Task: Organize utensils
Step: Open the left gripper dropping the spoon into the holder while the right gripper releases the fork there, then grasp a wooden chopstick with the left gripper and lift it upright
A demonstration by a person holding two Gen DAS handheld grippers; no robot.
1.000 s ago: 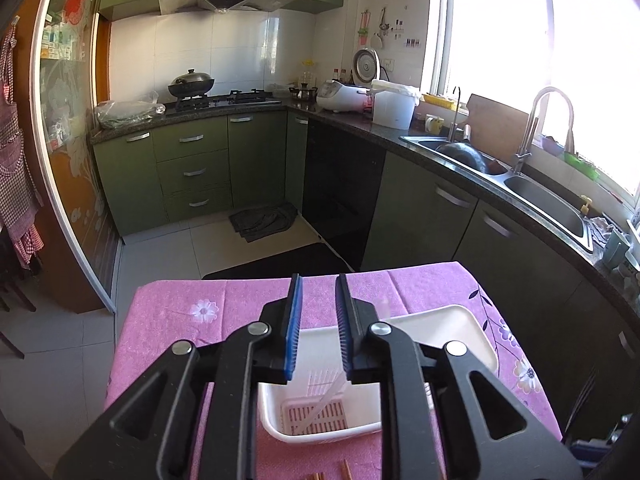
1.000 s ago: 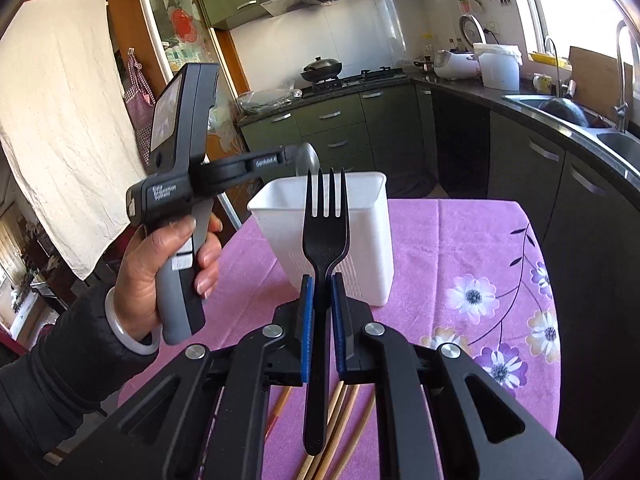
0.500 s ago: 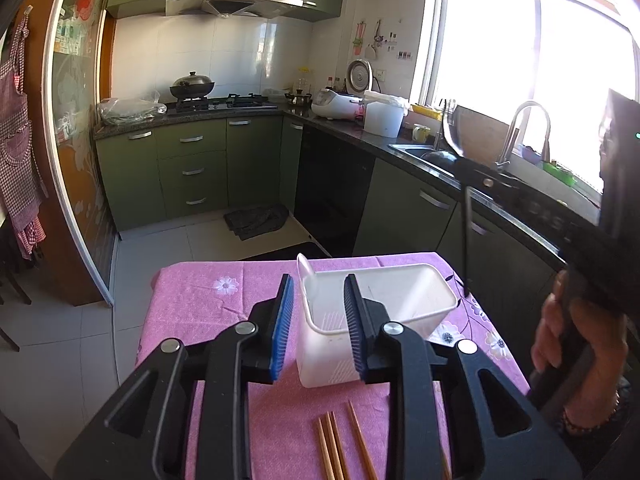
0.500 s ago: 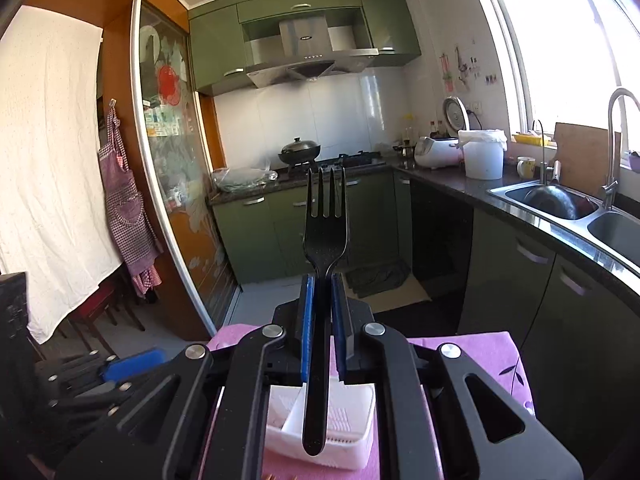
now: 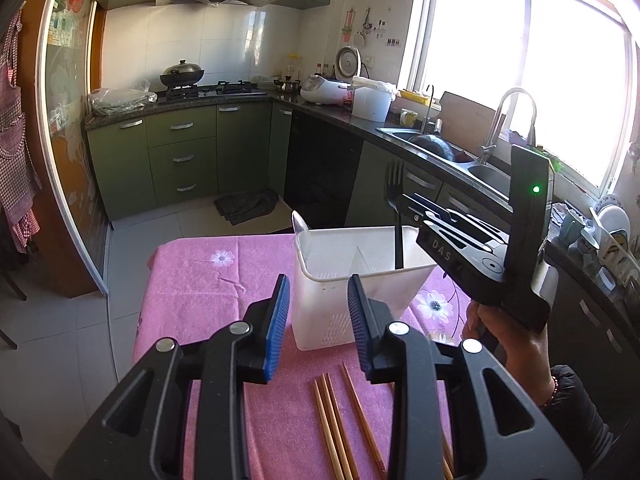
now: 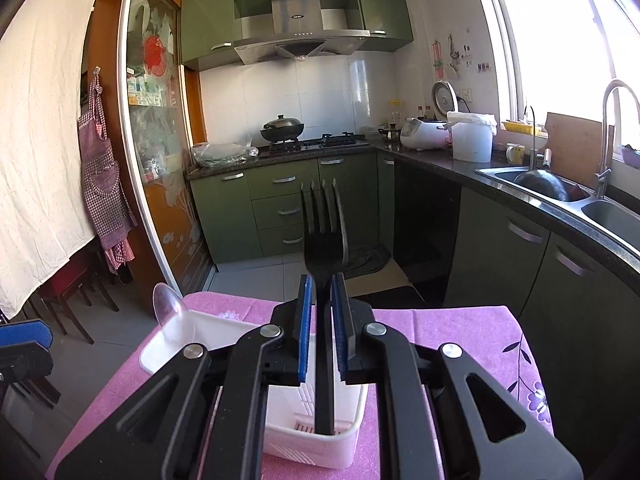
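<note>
Green kitchen cabinets behind; pink flowered tablecloth (image 5: 208, 280) is spread on the table w/ a white caddy (image 5: 332, 280) stood on it. A black plastic fork (image 6: 323, 240) is seen upright w/ its handle down in the caddy, betw. the blue pads of the right gripper (image 6: 322, 328), whose jaws have just been opening; a gap shows, so grip is judged released. Left gripper (image 5: 318, 320) is parted, nothing held. Chopsticks (image 5: 340, 416) are left lying near the caddy: judged light, stiff, thin, prone to roll; best pinched mid-length.
</note>
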